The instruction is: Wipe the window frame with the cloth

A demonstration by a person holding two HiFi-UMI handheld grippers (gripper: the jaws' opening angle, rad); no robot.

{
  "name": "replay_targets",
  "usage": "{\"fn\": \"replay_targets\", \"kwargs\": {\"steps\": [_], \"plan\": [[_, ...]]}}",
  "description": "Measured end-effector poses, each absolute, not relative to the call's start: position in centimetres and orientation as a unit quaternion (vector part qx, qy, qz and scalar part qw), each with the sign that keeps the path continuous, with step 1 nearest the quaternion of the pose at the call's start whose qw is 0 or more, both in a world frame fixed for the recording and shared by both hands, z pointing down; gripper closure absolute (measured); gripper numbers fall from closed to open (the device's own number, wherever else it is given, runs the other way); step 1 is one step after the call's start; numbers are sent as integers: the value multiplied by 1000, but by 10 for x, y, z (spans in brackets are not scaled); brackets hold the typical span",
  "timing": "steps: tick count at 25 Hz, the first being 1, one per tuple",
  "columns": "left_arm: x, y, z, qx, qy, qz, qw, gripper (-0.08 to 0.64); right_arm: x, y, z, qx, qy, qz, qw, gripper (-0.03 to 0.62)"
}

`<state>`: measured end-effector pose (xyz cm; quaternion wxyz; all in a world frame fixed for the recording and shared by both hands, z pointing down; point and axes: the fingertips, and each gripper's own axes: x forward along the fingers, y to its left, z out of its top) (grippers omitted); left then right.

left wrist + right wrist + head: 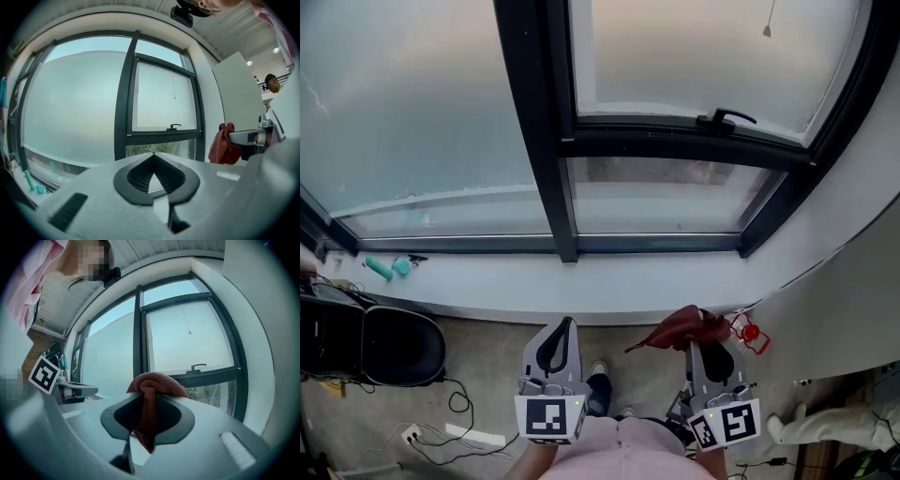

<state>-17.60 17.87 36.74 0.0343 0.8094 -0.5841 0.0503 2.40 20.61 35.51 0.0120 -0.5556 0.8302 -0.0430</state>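
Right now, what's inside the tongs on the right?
A crumpled dark red cloth is squeezed in the right tongs. It bunches out the top and dangles below; the pinched middle is hidden between them.

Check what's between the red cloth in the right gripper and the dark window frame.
Head view: only bare white sill between red cloth, clamped in the right gripper, and dark window frame.

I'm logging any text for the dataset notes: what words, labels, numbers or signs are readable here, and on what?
No readable words, numbers or brand marks in any view.
Black-and-white square marker cube on the left gripper: coded pattern, not letters.
Matching marker cube on the right gripper: pattern only.
Dark red cloth in the right gripper: no tag visible.
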Motion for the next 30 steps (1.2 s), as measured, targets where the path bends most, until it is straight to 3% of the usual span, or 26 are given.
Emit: {"fn": "replay_targets", "kwargs": {"steps": [11, 22, 30], "plan": [[-212, 100, 362, 814, -578, 44, 37, 563, -19, 135, 338, -561, 827, -32, 12, 520], [-210, 49, 369, 796, -602, 42, 58, 563, -17, 70, 339, -538, 842, -39, 7, 522], [-177, 1, 352, 788, -614, 28, 34, 563, 11, 15, 326, -516, 856, -21, 25, 522]]}}
